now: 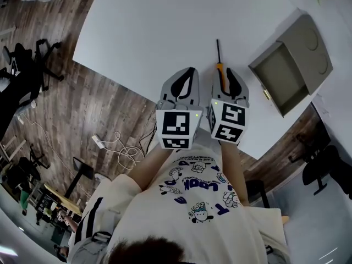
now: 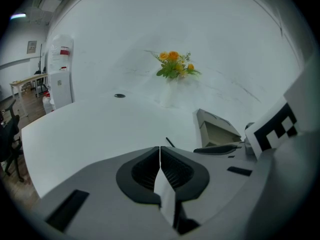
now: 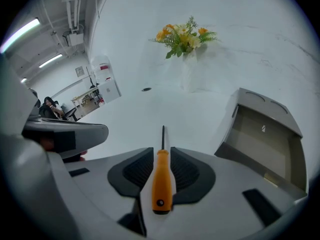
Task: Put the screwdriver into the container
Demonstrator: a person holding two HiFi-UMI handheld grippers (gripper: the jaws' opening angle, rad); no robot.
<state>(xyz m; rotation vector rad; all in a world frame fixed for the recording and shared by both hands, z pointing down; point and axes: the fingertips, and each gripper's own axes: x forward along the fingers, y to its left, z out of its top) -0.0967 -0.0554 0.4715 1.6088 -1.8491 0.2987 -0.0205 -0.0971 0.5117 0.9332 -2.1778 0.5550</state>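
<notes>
The screwdriver (image 1: 221, 73) has an orange handle (image 3: 161, 180) and a thin black shaft (image 3: 163, 136) that points away from me over the white table (image 1: 165, 26). My right gripper (image 3: 162, 152) is shut on the handle, its pads pressing it from both sides. My left gripper (image 2: 160, 150) sits just left of it, shut and empty; the head view shows the two side by side, left gripper (image 1: 189, 71) and right gripper (image 1: 223, 70). The container (image 1: 283, 70) is a grey box with its lid open, to the right of the screwdriver, seen too as the box (image 3: 260, 134).
A white vase of orange flowers (image 3: 187, 39) stands at the table's far side. A small dark item (image 2: 119, 95) lies on the table far left. The table's near edge runs right under the grippers. On the wood floor are office chairs (image 1: 25, 65) and a power strip with cables (image 1: 99, 142).
</notes>
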